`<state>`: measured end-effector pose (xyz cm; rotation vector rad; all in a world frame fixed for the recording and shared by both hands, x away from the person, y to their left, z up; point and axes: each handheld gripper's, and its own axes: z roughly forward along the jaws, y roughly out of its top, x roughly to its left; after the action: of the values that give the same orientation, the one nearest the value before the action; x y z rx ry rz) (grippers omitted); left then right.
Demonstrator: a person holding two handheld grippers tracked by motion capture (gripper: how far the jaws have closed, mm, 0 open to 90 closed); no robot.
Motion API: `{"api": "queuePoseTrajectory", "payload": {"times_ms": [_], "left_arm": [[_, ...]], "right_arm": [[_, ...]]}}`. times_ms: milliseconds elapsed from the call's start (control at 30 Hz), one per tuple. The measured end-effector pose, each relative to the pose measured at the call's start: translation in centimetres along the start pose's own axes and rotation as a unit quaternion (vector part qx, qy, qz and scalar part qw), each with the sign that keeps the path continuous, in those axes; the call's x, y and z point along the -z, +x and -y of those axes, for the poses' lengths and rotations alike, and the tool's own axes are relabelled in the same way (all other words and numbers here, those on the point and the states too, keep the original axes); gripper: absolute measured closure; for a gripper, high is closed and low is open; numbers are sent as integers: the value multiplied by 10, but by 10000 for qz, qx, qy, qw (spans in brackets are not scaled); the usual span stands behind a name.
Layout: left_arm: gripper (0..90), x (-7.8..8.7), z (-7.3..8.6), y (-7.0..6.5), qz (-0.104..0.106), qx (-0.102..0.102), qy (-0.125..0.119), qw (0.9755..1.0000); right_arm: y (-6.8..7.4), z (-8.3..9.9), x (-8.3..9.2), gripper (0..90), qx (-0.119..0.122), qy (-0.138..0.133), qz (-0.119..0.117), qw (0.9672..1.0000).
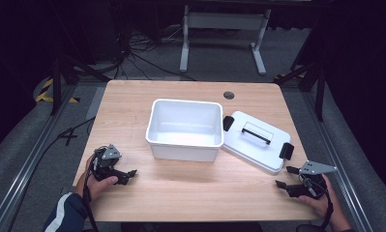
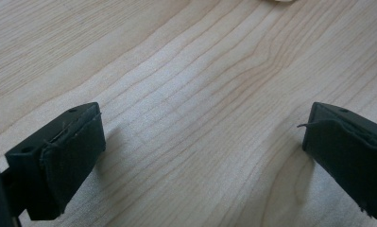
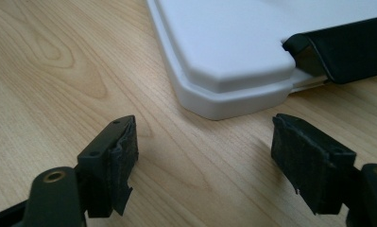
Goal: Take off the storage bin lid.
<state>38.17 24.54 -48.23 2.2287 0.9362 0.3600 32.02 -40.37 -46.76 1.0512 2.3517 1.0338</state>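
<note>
A white plastic bin (image 1: 184, 129) stands open and empty at the middle of the wooden table (image 1: 190, 191). Its white lid (image 1: 256, 140) lies flat just right of it, with a black handle on top and a black latch (image 1: 286, 151) at each end. My left gripper (image 1: 127, 177) rests near the table's front left, open, with bare wood between its jaws (image 2: 202, 142). My right gripper (image 1: 286, 177) sits at the front right, open, close to the lid's near corner (image 3: 224, 97); a lid latch (image 3: 337, 49) shows beyond it.
A round cable hole (image 1: 229, 95) is in the table's far edge. Behind the table stand a white desk frame (image 1: 224, 34) and loose cables on the grey floor. Metal rails run along both sides of the table.
</note>
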Motion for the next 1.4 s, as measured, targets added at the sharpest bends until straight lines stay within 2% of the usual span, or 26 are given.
{"api": "queuePoseTrajectory", "payload": {"times_ms": [733, 1067, 1400], "left_arm": [[2, 0, 1, 0, 15, 65, -1, 10000], [1, 0, 0, 1, 11, -6, 1, 10000], [0, 0, 0, 1, 35, 6, 13, 10000]], "right_arm": [[0, 0, 0, 232, -6, 4, 23, 10000], [0, 0, 0, 230, -8, 4, 31, 10000], [0, 0, 0, 228, -8, 5, 31, 10000]]}}
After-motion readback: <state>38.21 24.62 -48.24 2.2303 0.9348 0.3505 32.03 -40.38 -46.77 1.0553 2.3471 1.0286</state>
